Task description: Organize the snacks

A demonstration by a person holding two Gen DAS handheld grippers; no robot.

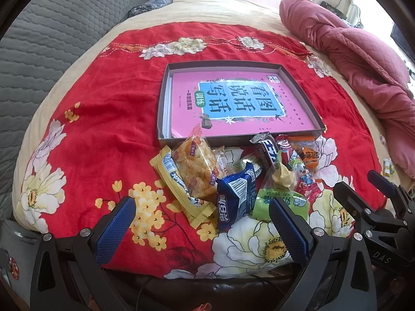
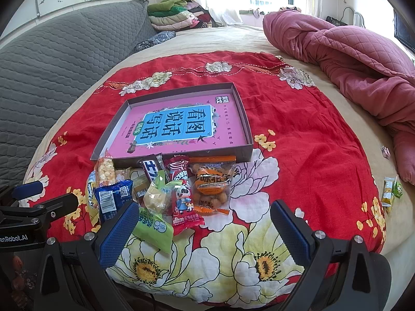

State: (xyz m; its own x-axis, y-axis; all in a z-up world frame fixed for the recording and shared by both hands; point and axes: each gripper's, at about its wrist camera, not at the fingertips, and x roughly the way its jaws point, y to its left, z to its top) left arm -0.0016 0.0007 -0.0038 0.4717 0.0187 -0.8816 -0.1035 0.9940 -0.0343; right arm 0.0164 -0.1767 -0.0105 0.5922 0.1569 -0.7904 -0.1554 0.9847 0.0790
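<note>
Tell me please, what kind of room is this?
Most likely a bedroom: the snacks lie on a bed under a red floral cloth, with a rumpled pink quilt beside it and folded blankets stacked near the window.

snacks (image 1: 233, 176): mixed wrappers, heaped | touching shallow box (image 1: 166, 98); box holds pink book (image 1: 233, 103)

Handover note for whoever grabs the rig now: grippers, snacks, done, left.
Left gripper: open, empty, hovering at the near edge of the snack pile.
Right gripper: open, empty, just right of the pile.
Snacks heaped on the red floral cloth, in front of the shallow box, which holds only a pink book.
Two stray packets lie far right.
Done: nothing boxed.
Left: everything.
</note>
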